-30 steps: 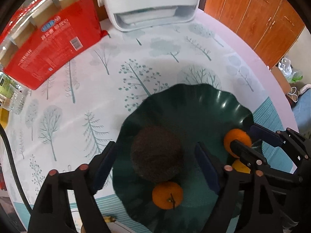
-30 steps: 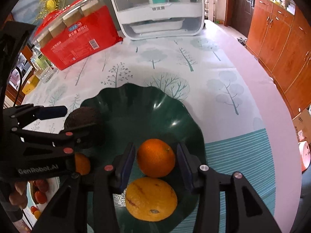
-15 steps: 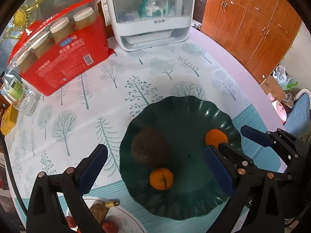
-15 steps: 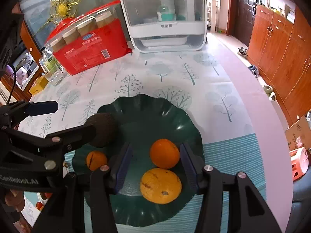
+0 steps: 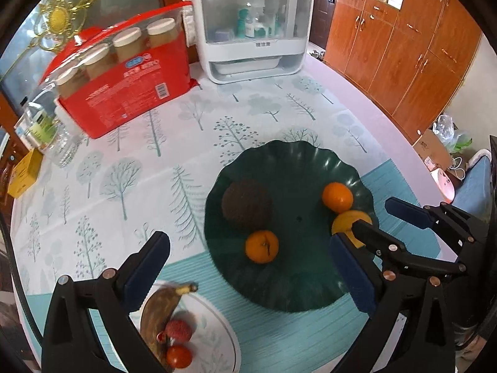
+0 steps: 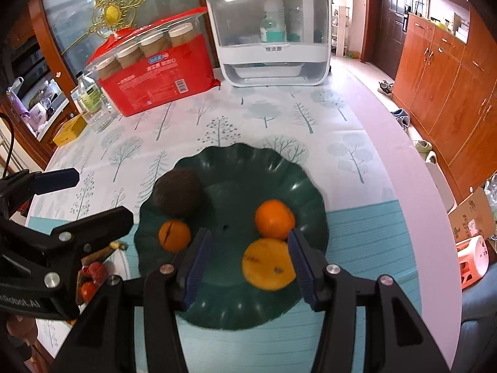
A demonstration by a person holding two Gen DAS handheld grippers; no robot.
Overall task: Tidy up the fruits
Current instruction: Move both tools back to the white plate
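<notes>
Green scalloped dish (image 5: 310, 158) on the tree-print tablecloth (image 5: 174, 143), holding a dark rough-skinned fruit (image 5: 247, 204), three oranges (image 6: 274, 219) apart from it. Left gripper (image 5: 248, 276), jaws just spread wide, and right gripper (image 6: 248, 262), jaws parted, both hang empty above the dish. Banana (image 5: 161, 307) lies on a white plate (image 5: 217, 326) nearby.

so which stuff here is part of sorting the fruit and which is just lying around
Job: green dish, brown fruit, three oranges, white plate, banana, red fruits.

Lying about: red jar pack, white cabinet, yellow box.
</notes>
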